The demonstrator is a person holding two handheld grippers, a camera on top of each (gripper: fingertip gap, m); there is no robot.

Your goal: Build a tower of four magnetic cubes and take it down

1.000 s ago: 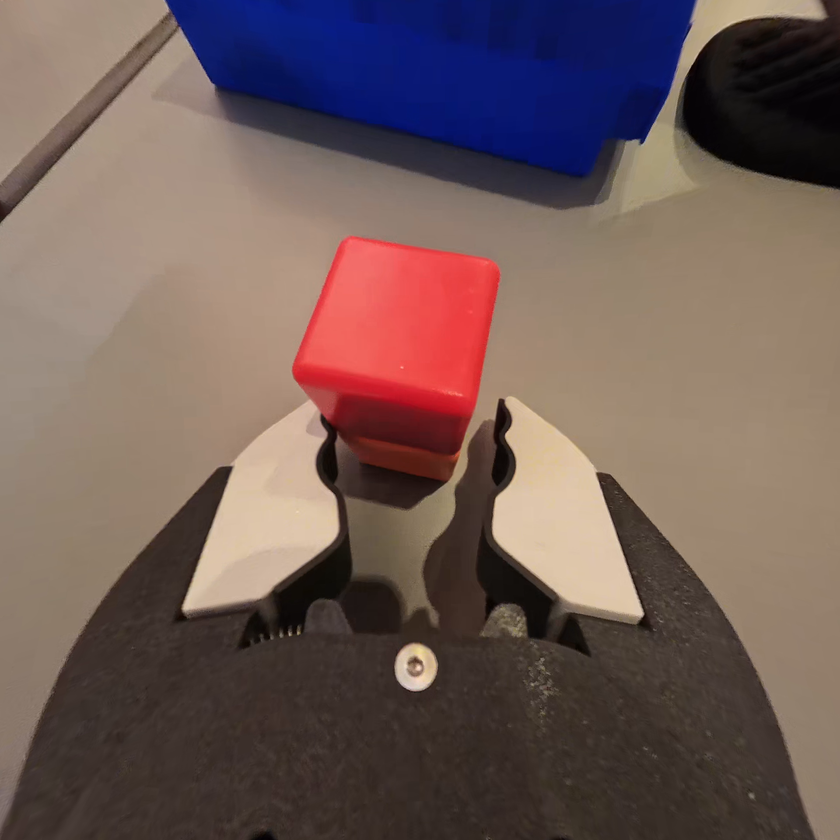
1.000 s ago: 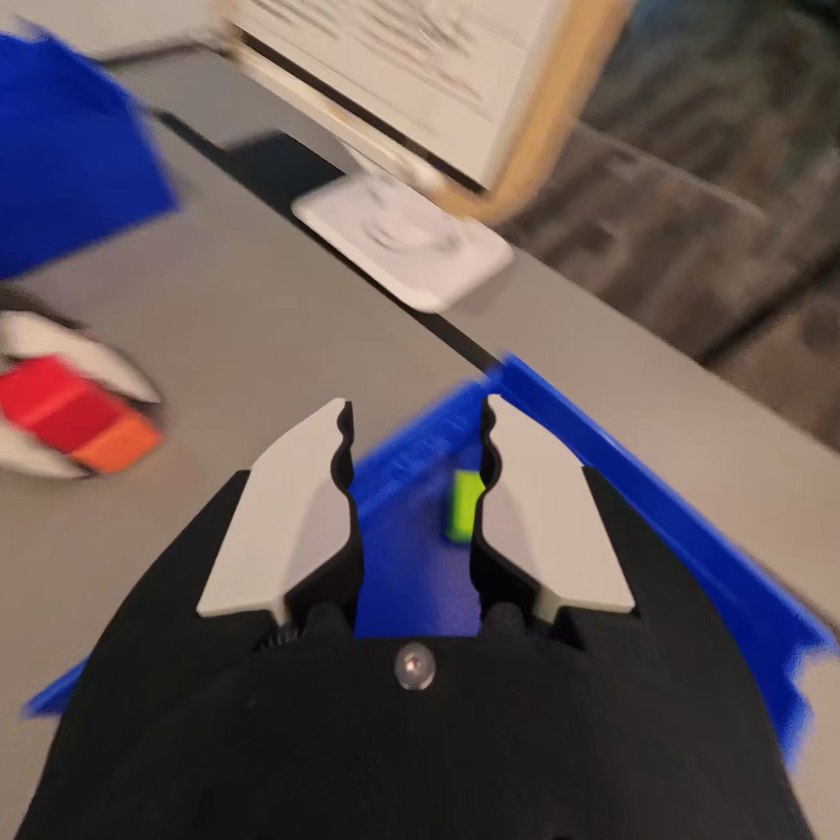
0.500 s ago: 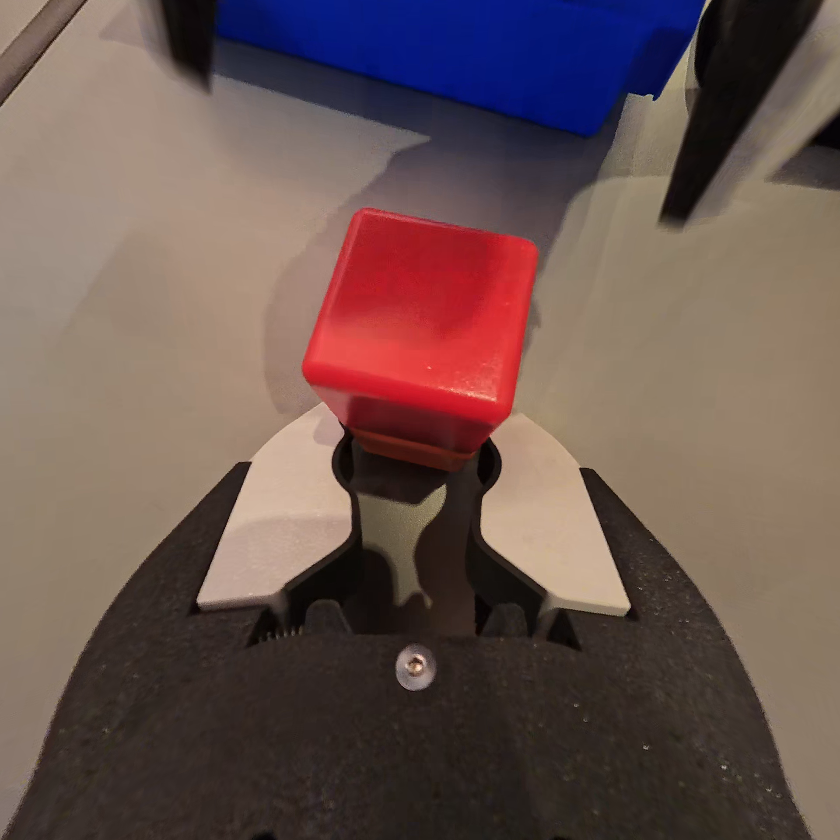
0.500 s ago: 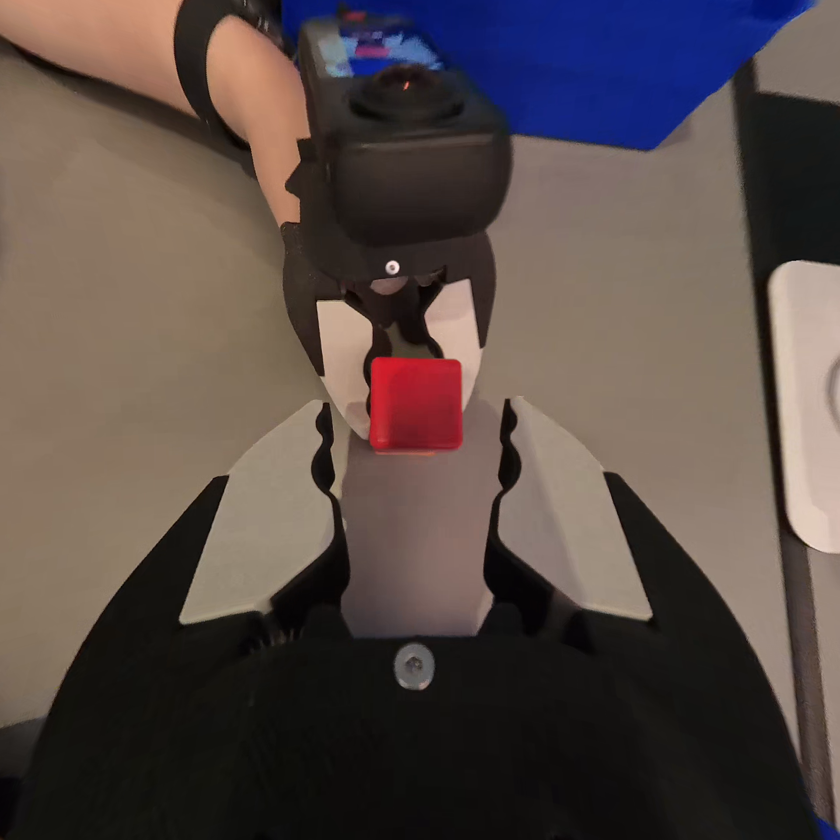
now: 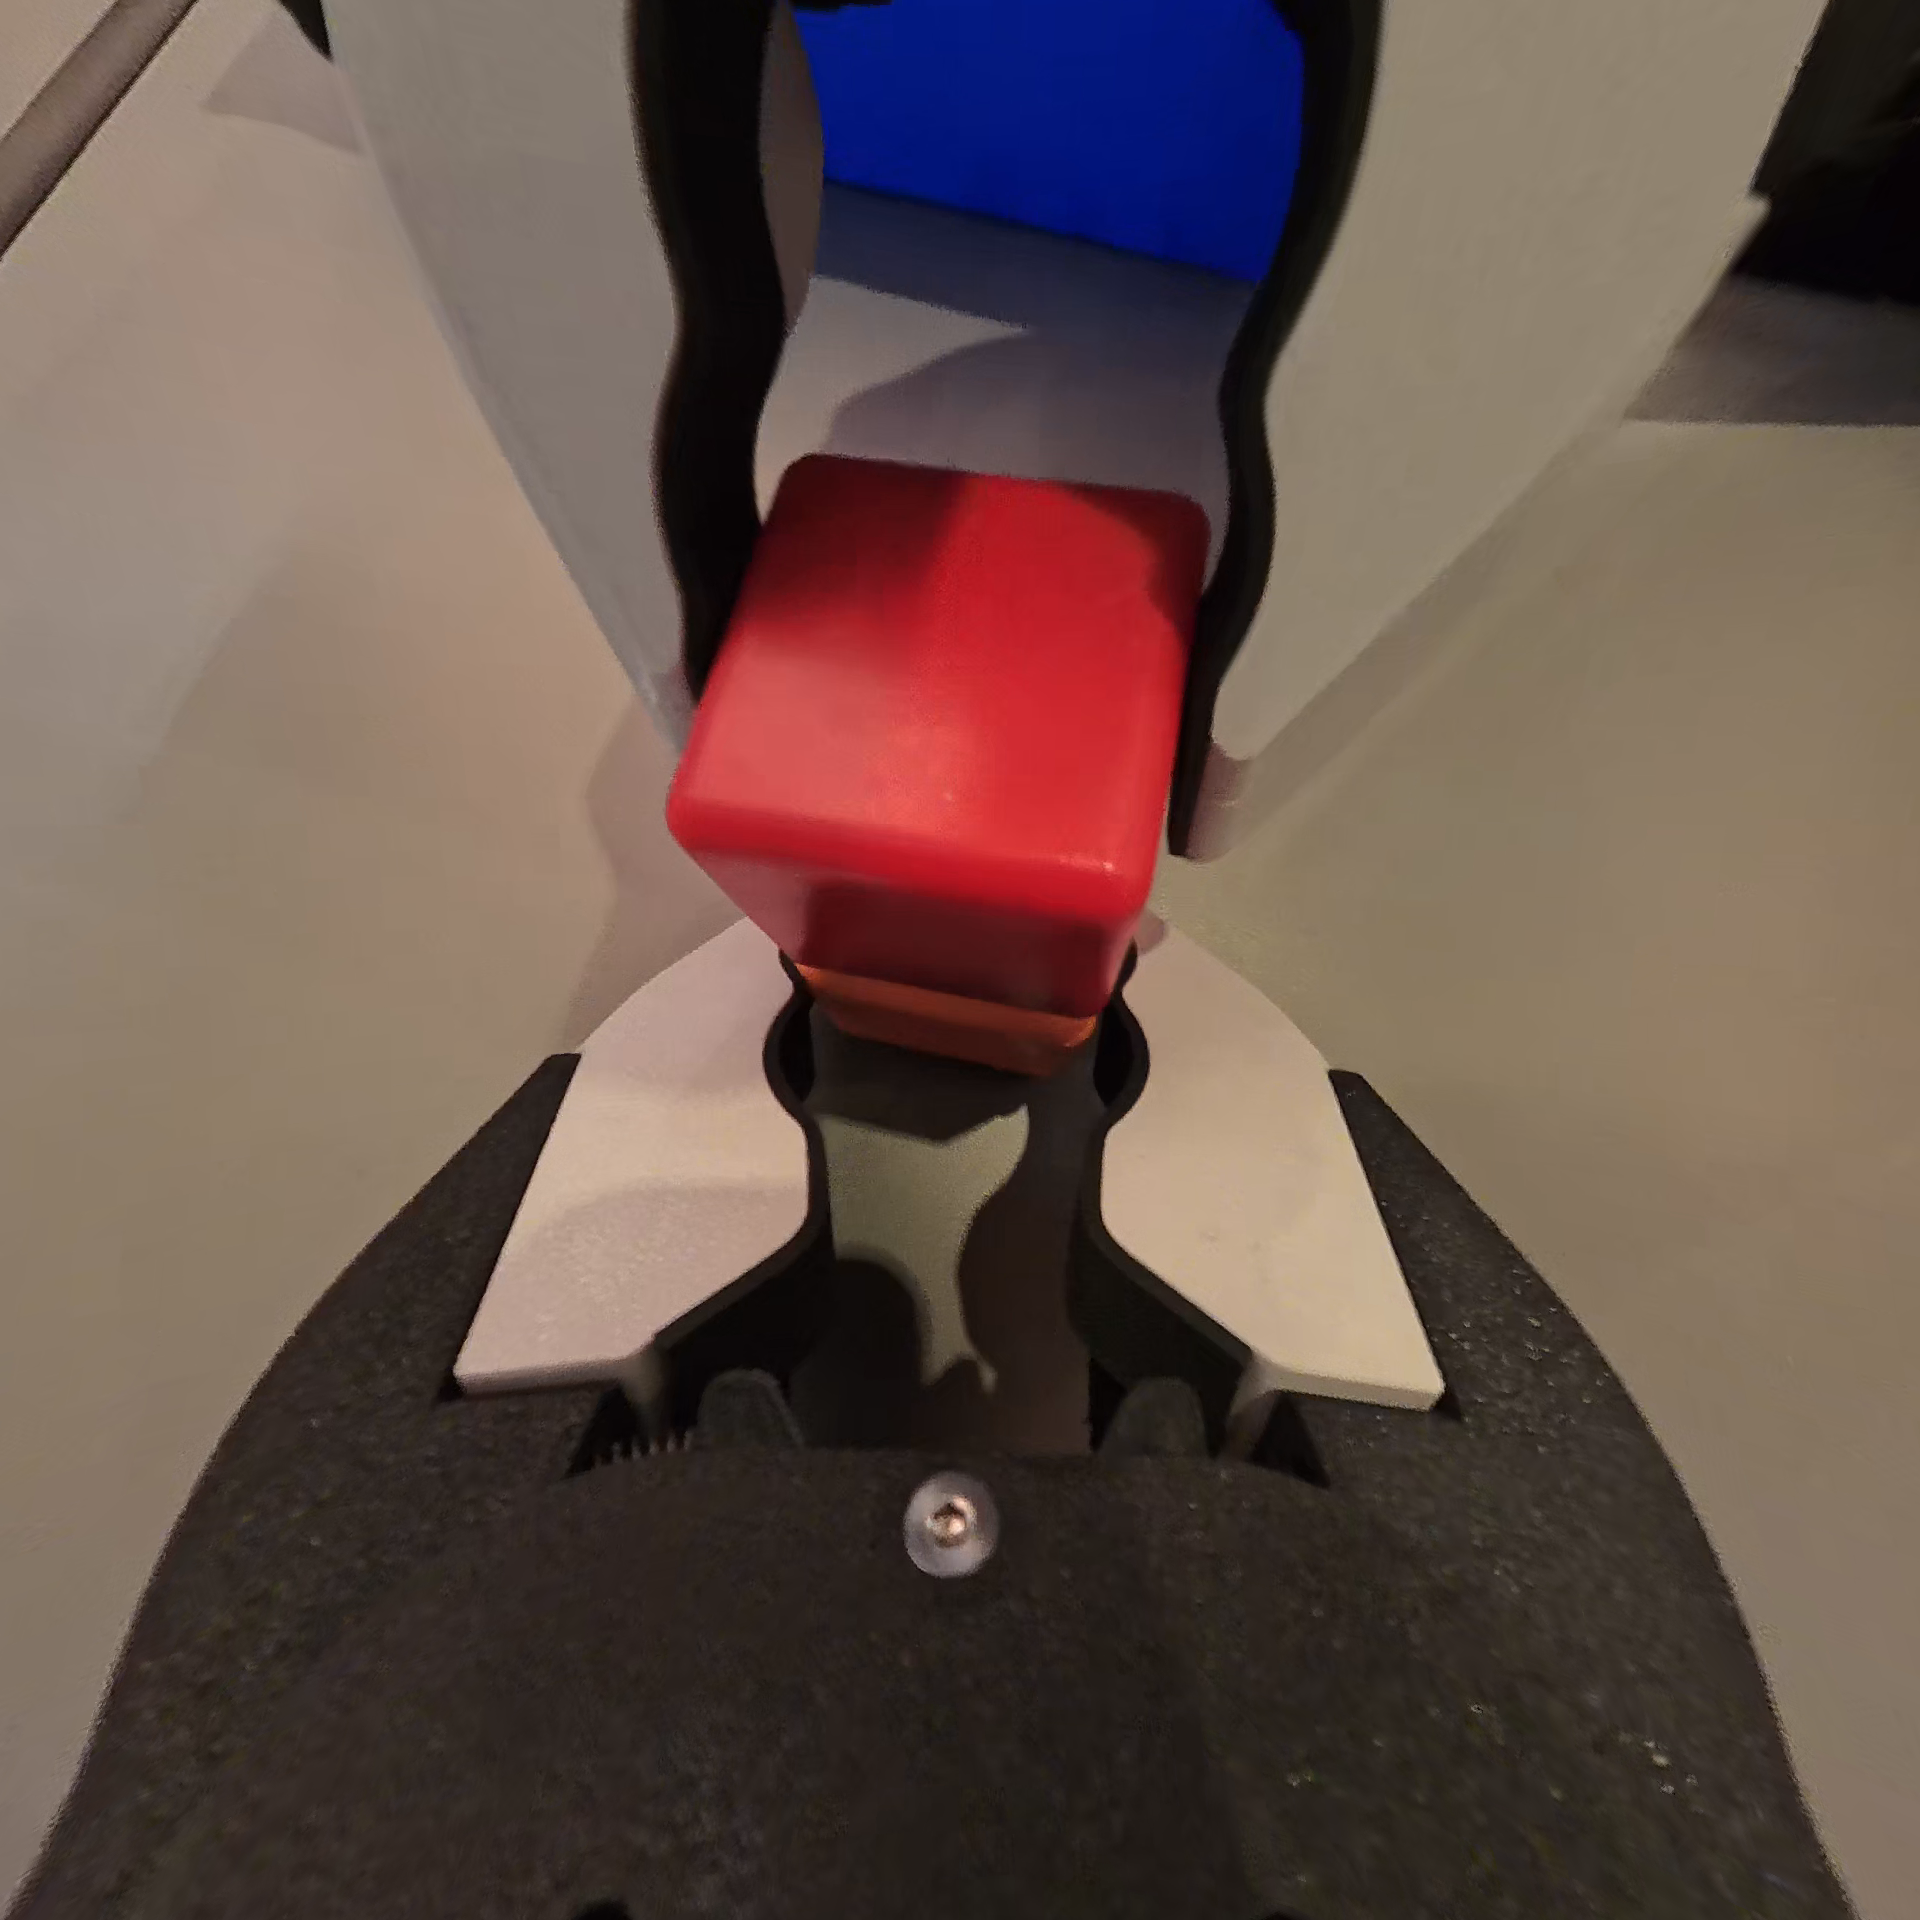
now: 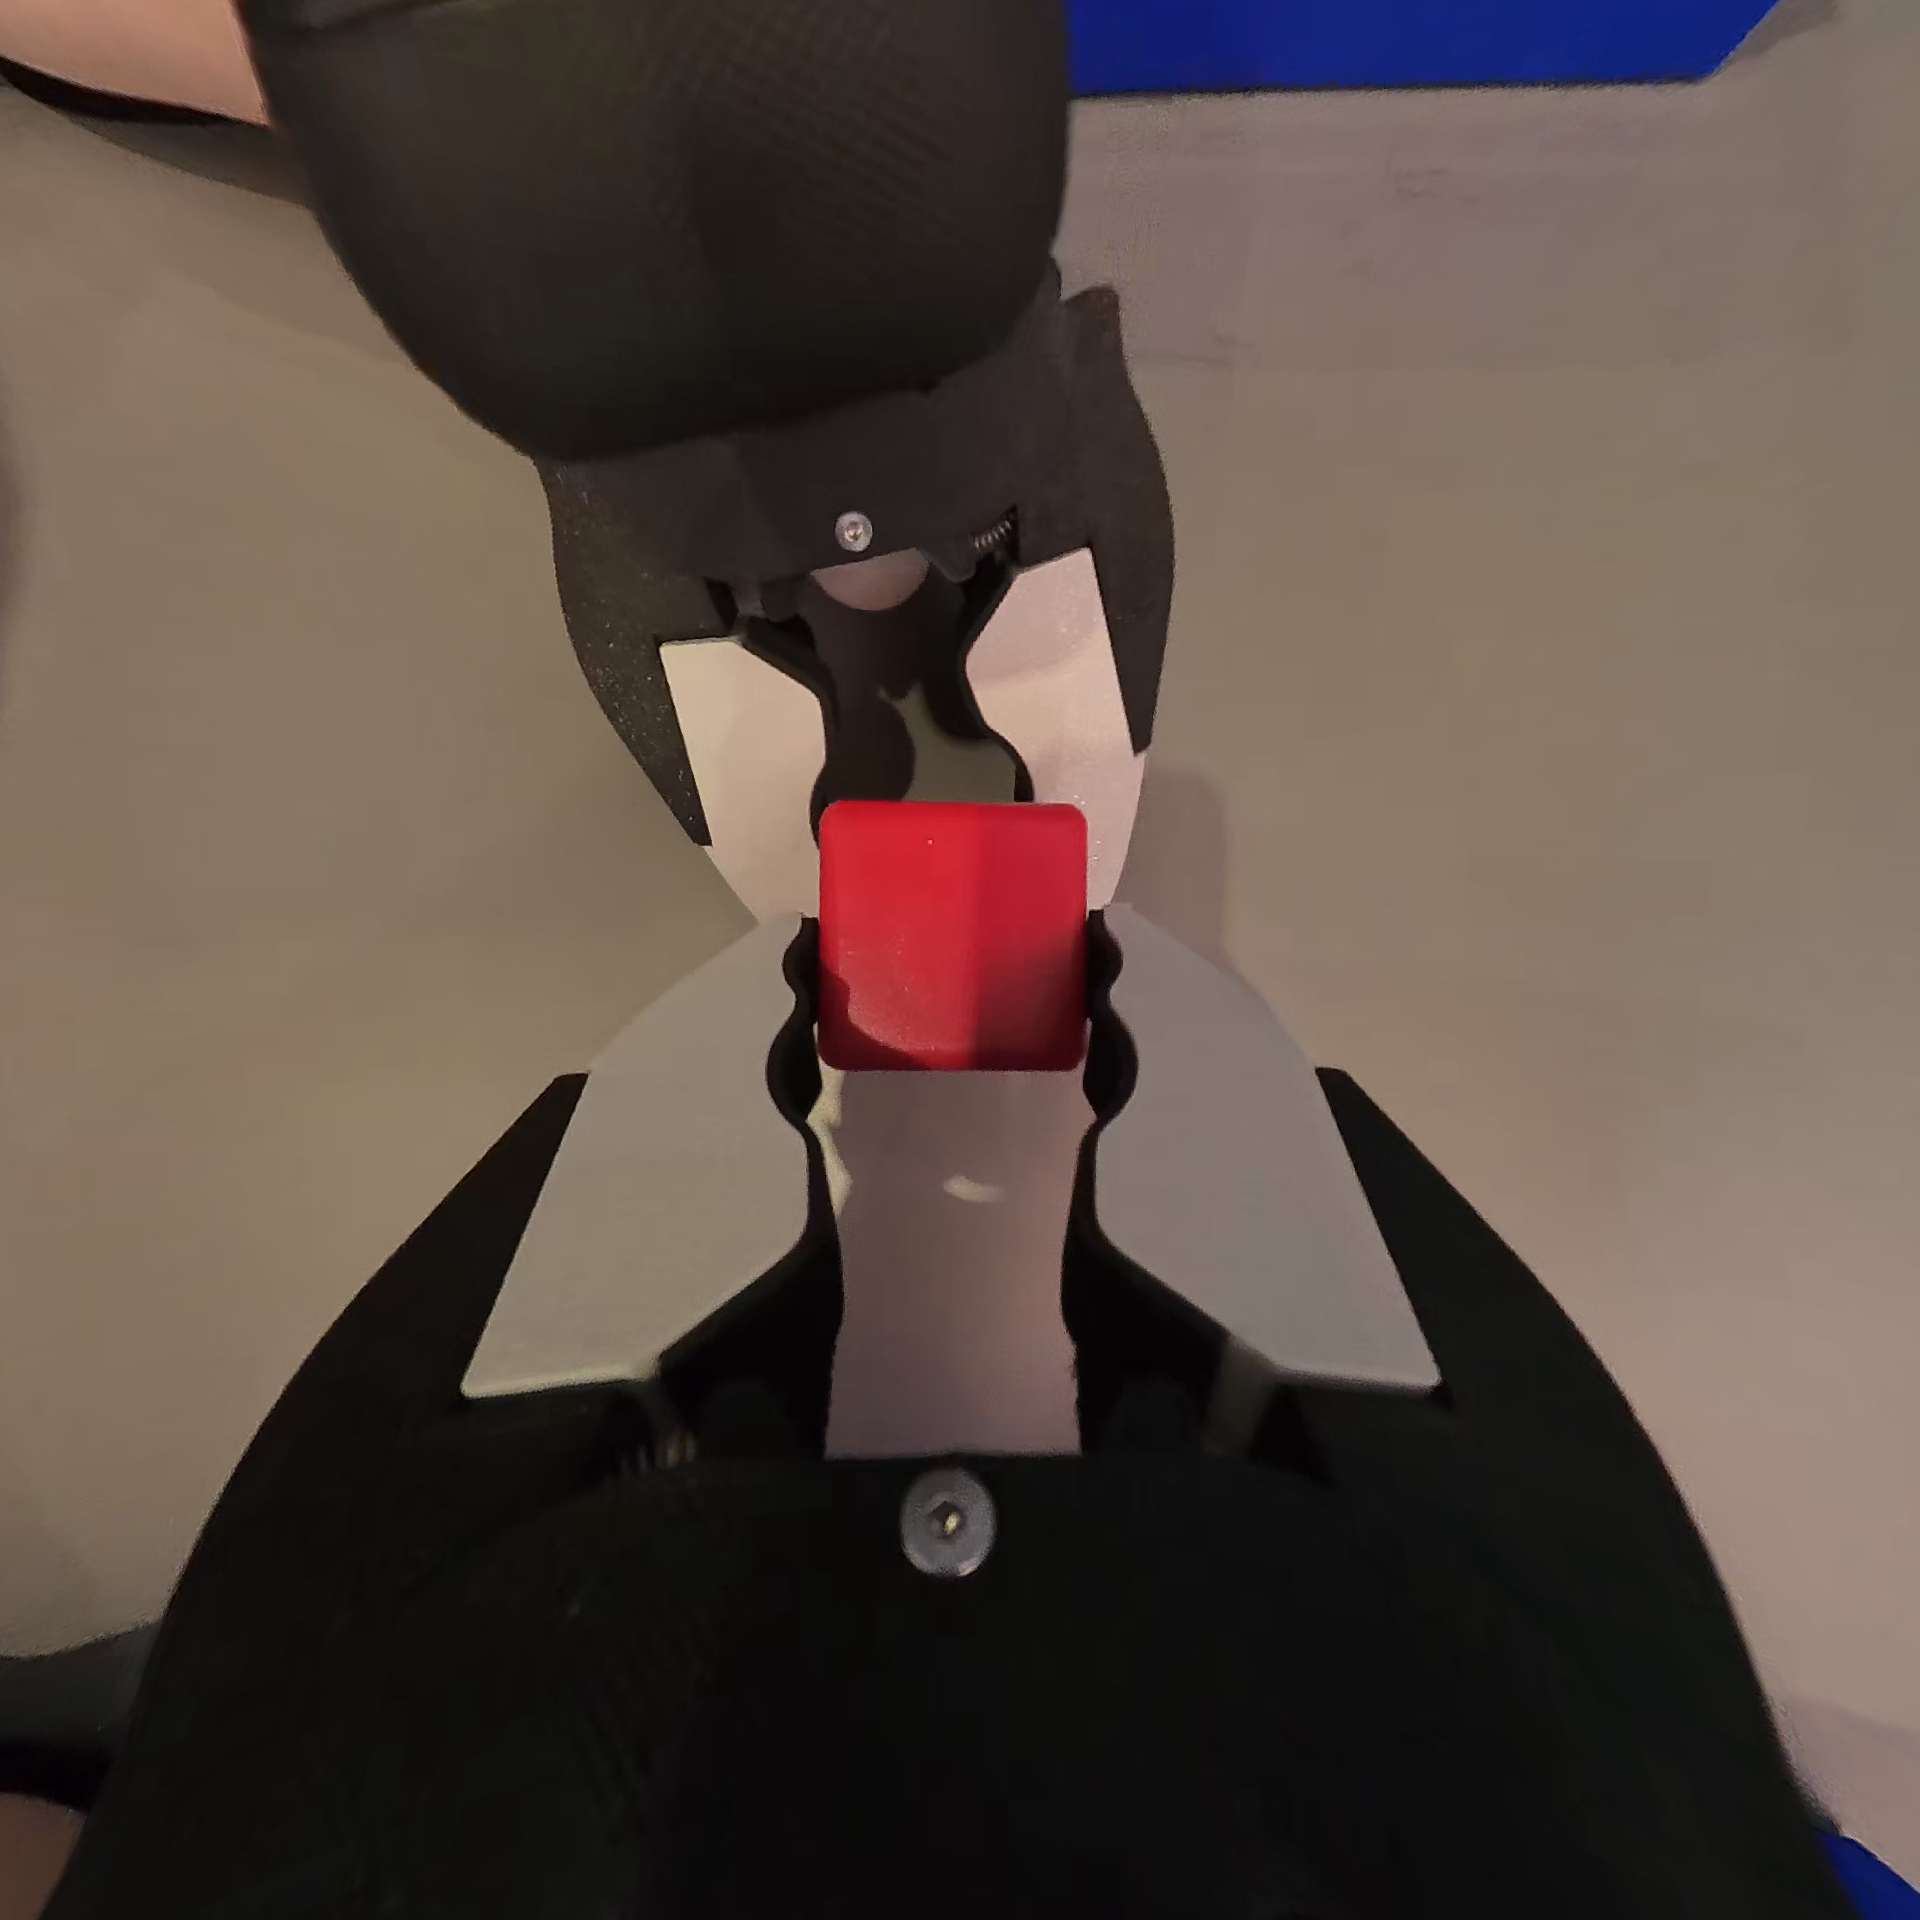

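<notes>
A red cube (image 5: 935, 707) sits on top of an orange cube (image 5: 956, 1023) on the grey table (image 5: 260, 727). My left gripper (image 5: 951, 997) is shut on the orange cube, low at the stack's base. My right gripper (image 6: 951, 935) comes from the opposite side, and its two fingers press the red cube (image 6: 951, 935) on both sides. In the left wrist view the right gripper's fingers (image 5: 582, 416) reach down around the red cube. In the right wrist view the left gripper's body (image 6: 831, 468) faces me behind the cube. The orange cube is hidden in the right wrist view.
A blue bin (image 5: 1039, 104) stands on the table behind the stack and also shows at the top of the right wrist view (image 6: 1351, 42). A person's arm (image 6: 125, 62) is at the top left. A blue corner (image 6: 1870, 1881) shows at the bottom right.
My right gripper swung from over the blue tray to the stack, came down around the red cube and narrowed onto it. My left gripper shut on the orange cube.
</notes>
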